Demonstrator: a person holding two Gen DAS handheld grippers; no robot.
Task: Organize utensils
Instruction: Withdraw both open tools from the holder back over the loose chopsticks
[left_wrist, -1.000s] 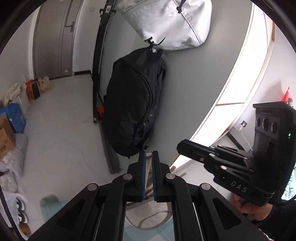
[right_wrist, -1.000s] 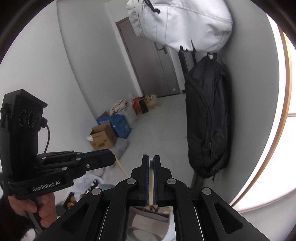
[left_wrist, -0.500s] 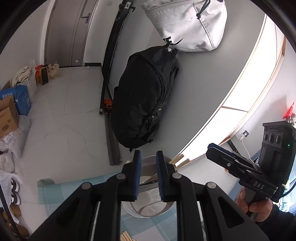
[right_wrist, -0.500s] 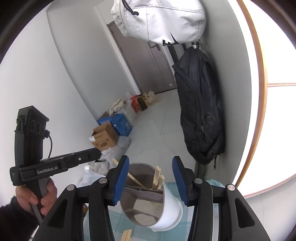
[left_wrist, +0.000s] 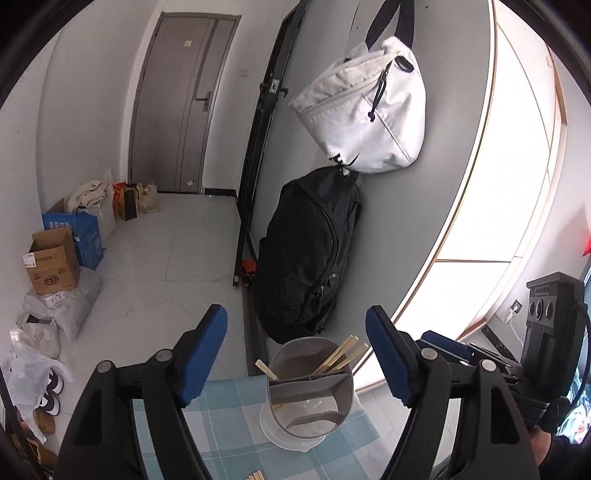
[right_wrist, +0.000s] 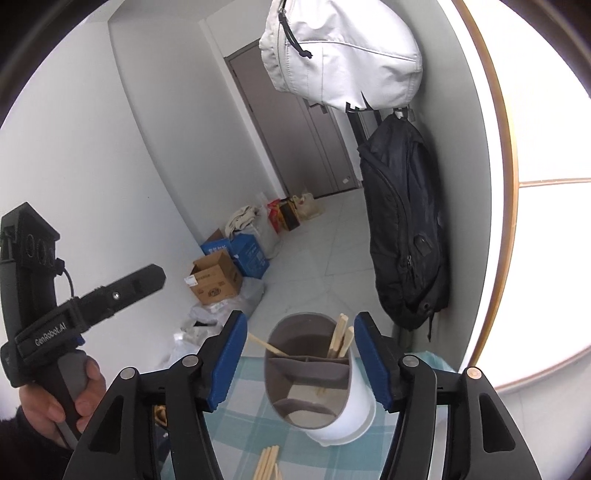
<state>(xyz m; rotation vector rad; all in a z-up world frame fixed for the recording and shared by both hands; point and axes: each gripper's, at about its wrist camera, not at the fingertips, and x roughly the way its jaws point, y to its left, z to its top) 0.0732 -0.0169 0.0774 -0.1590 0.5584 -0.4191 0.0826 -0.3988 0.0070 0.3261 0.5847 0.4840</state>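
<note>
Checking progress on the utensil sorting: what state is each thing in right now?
Utensil holder: upright on the checked cloth.
Chopsticks in holder: leaning in the far compartments.
Loose chopsticks: lying on the cloth.
Left gripper: opening, nothing held.
Right gripper: opening, nothing held.

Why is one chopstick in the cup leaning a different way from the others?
In the cup, most chopsticks stand together in the far right section. One lone chopstick slants steeply left over the rim, apart from them. More loose chopsticks lie on the checked cloth, not yet put away.
</note>
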